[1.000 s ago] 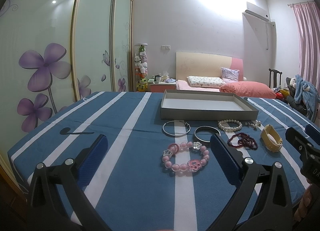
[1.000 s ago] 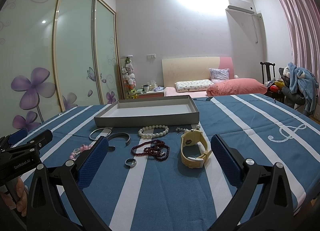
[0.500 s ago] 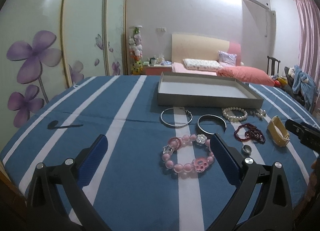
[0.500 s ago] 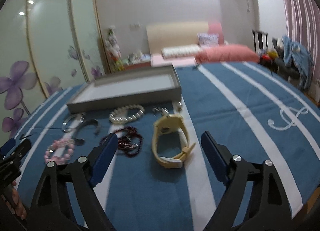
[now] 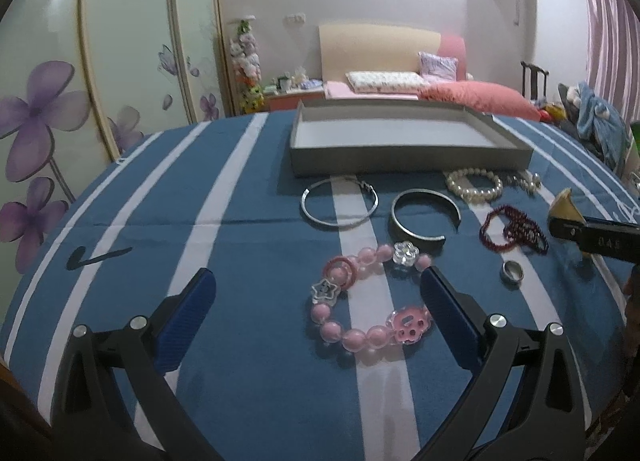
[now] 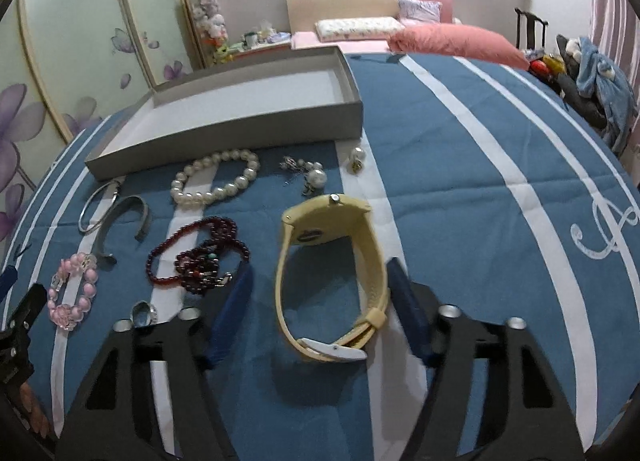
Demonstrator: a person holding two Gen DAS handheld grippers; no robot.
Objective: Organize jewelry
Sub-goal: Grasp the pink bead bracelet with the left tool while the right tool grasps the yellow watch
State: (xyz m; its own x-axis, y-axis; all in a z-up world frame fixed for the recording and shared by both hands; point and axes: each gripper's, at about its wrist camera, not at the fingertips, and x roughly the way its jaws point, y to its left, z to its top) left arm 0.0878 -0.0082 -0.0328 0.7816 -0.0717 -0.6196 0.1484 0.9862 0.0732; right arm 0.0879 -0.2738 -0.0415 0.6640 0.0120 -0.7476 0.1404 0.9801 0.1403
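My right tool (image 6: 320, 293) stands released around the yellow watch (image 6: 332, 277) lying on the tabletop (image 6: 460, 165). Its strap looks light and springy, so I'd pinch the band sides. My left tool (image 5: 316, 301) waits released too.

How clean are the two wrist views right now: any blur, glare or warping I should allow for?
Left wrist: sharp on the pink bracelet, ceiling light blown out on the far wall, table edges bowed by the fisheye. Right wrist: slight softness at the tray, watch crisp and casting a soft shadow on the cloth, stripes curving strongly toward the rim.
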